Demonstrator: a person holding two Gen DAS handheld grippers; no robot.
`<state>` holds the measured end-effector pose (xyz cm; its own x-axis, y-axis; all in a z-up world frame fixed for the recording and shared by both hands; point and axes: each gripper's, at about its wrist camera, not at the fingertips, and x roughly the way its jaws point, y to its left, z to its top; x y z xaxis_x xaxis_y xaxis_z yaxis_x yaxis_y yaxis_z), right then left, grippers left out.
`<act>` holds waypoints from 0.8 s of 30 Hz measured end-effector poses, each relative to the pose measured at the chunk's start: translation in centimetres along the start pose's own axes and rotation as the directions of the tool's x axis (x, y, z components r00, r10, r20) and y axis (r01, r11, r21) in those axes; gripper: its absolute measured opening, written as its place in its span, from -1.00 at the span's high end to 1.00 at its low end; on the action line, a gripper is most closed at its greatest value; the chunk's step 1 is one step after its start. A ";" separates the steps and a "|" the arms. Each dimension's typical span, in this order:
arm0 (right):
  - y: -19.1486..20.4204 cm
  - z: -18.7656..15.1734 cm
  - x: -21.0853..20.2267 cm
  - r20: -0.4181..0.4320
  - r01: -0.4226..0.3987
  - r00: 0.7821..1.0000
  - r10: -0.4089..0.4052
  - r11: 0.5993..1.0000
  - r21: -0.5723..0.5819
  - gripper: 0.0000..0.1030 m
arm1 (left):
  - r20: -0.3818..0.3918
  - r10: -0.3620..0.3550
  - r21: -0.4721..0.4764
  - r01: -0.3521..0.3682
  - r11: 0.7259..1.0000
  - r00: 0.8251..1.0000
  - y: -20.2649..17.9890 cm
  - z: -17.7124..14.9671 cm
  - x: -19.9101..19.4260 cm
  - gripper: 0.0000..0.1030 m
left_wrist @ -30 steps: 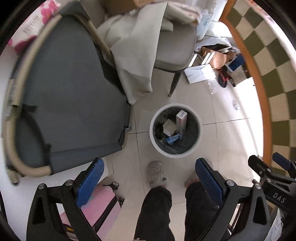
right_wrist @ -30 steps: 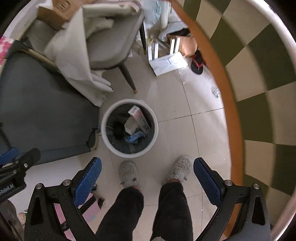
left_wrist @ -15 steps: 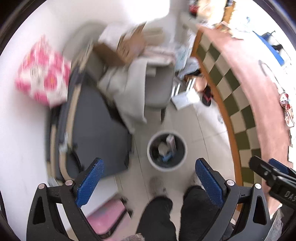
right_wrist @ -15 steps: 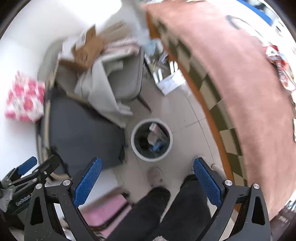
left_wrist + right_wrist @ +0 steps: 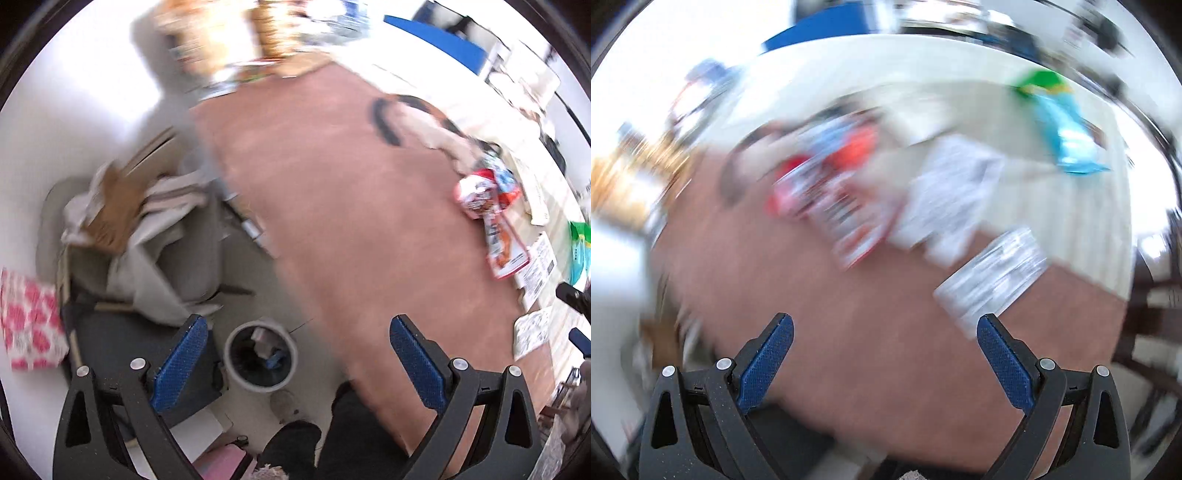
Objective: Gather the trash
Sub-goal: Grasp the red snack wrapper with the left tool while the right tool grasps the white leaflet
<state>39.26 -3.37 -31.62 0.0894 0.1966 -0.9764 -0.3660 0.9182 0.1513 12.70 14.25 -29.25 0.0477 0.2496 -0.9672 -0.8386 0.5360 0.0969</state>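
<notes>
Both grippers empty, fingers (image 5: 764, 365) wide apart, over table (image 5: 351, 221) w/ wrappers (image 5: 491, 206)

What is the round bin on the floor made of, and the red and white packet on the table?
The bin looks like smooth white plastic, judging by its even, pale rim, though blur leaves that open. The red and white packet looks like glossy printed plastic film: it lies flat and crinkled, with shiny patches.

A reddish-brown tabletop (image 5: 332, 206) is seen, a red-and-white printed wrapper (image 5: 491, 206) upon it (blue patches too), and a pink-and-white patterned bag (image 5: 29, 321).
</notes>
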 end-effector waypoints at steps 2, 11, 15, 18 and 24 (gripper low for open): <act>-2.8 3.9 2.3 -0.021 0.042 0.999 -0.040 0.995 0.090 -0.96 | -0.034 0.007 0.039 -0.006 0.999 0.999 -3.4 1.8 1.6 -0.96; -5.2 12.9 12.7 -0.200 0.070 0.979 -0.037 0.985 0.160 -0.99 | -0.192 0.008 0.067 0.004 0.998 0.981 -11.3 6.3 7.4 -0.96; -3.9 12.4 12.7 -0.150 0.119 0.982 -0.113 0.992 0.029 -0.84 | -0.230 -0.039 0.066 0.055 0.996 0.972 -14.5 7.7 8.7 -0.96; -3.7 11.4 12.0 -0.130 0.132 0.982 -0.137 0.990 -0.053 -0.63 | -0.270 -0.107 0.045 0.123 0.991 0.957 -17.0 8.6 9.5 -0.96; -7.8 11.5 10.9 -0.094 0.173 0.979 -0.182 0.980 -0.098 -0.63 | -0.342 -0.259 -0.072 0.250 0.966 0.903 -21.7 10.1 11.7 -0.94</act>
<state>53.76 -4.40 -41.63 0.0667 -0.0069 -0.9977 -0.4340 0.9002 -0.0352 36.90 13.66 -40.32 0.0751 -0.1895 -0.9790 -0.8370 0.5216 -0.1652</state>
